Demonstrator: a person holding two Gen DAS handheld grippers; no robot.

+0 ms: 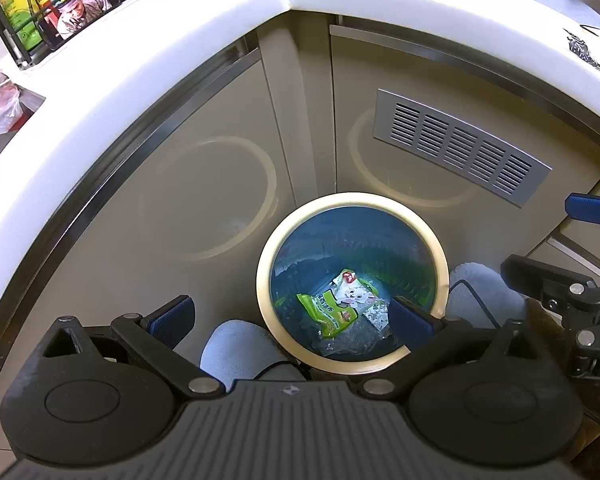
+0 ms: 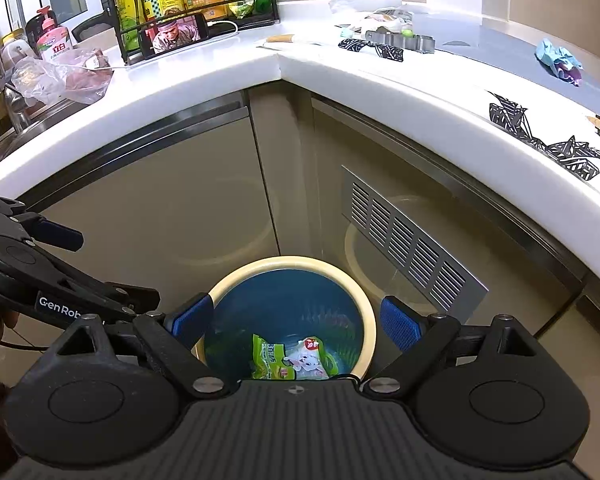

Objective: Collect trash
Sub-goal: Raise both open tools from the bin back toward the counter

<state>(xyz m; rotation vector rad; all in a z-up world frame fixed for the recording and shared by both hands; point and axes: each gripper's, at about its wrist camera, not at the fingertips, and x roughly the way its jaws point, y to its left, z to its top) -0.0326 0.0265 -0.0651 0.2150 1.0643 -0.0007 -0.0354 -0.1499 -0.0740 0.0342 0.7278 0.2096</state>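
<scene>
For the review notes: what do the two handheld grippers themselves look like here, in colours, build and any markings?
Both are the same model. The left gripper and the right gripper each have a ribbed dark grey body, two round black housings, black linkage arms with silver pivot pins, and blue ribbed pads. In the right wrist view, the left gripper's side carries white lettering starting "GenRob". A thin black cable runs near the grippers.
</scene>
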